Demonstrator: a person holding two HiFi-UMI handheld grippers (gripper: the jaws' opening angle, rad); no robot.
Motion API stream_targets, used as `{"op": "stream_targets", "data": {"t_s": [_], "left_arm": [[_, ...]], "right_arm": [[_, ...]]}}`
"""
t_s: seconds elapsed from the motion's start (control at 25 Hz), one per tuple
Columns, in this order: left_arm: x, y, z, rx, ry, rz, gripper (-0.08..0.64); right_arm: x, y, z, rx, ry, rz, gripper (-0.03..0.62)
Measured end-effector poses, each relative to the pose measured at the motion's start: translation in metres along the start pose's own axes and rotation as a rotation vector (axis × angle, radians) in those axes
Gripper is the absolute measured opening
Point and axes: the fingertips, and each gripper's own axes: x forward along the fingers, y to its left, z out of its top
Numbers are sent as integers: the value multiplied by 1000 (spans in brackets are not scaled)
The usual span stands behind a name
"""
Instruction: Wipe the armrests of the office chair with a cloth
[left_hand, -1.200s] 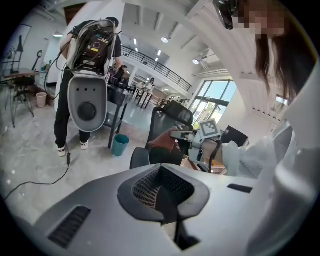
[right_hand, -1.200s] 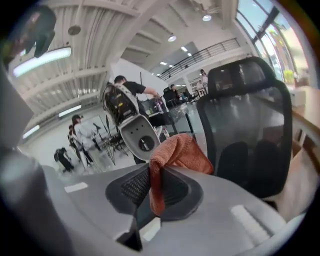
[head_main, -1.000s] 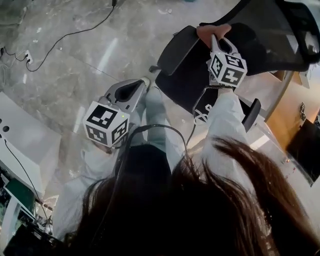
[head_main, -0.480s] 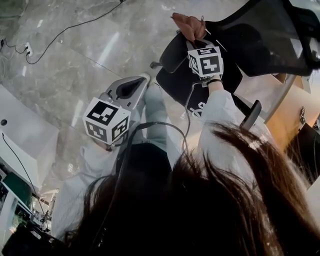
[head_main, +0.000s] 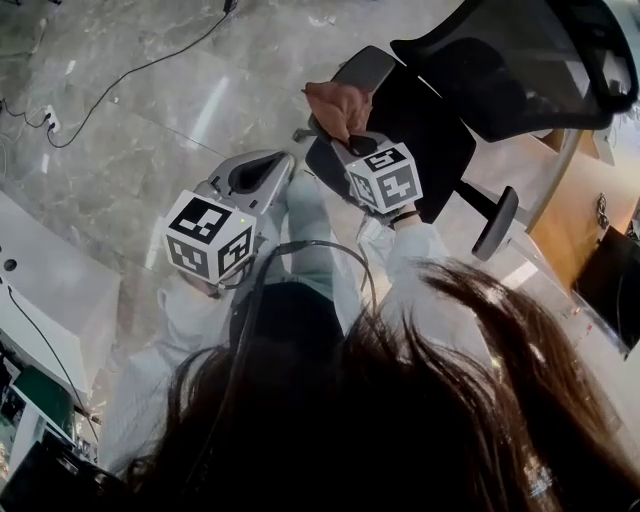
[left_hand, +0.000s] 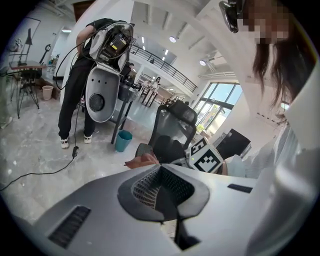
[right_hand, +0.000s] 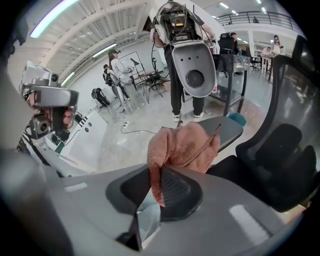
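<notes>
A pinkish-orange cloth (right_hand: 182, 145) is pinched between the jaws of my right gripper (right_hand: 160, 182), bunched over the near end of the chair's grey left armrest (right_hand: 227, 130). In the head view the cloth (head_main: 340, 105) covers the fingertips, just in front of the black seat (head_main: 425, 125), and the armrest (head_main: 362, 68) runs away from it. The chair's second armrest (head_main: 495, 225) is on the right. My left gripper (head_main: 280, 165) hangs shut and empty over the floor, left of the chair. The mesh backrest (head_main: 520, 60) stands behind.
A person in black carrying a white device (right_hand: 186, 55) stands beyond the chair. A teal bin (left_hand: 122, 140) is near that person's feet. A cable (head_main: 130, 70) trails over the marble floor. A white cabinet (head_main: 50, 290) is at the left, a wooden desk (head_main: 590, 200) at the right.
My right gripper has carried the cloth along the left armrest, from its far end by the backrest down-left to its front end. The left gripper has stayed put.
</notes>
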Motion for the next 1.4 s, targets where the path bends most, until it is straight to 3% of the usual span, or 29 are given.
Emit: {"op": "stream_targets", "data": {"t_s": [0.16,0.32,0.52,0.68,0.88,1.08,1.24,1.4], "left_arm": [[1,-6,3,16,1,-19,3],[0,-10,1,22,5,-29,3],[-4,-1,-2,20,17,-33,3],[-1,3,-3,9,25,-23,3],[1,12,-12,-12,45,3,3],[-2,20,-16,-28,44,20,3],[0,16,-12,-21,37,21,3],[0,15,-3,-17,22,9,3]], "right_arm": [[-4,34,-23,11,26,70,40],[-5,37,-28,27,-4,52,40],[-8,8,-3,100,-70,-10,40],[-8,-48,14,161,-90,-88,40],[-7,-115,39,119,-61,-182,40],[1,-152,63,101,-24,-219,40],[2,-157,71,117,-15,-220,40],[6,-123,64,112,-3,-139,40]]}}
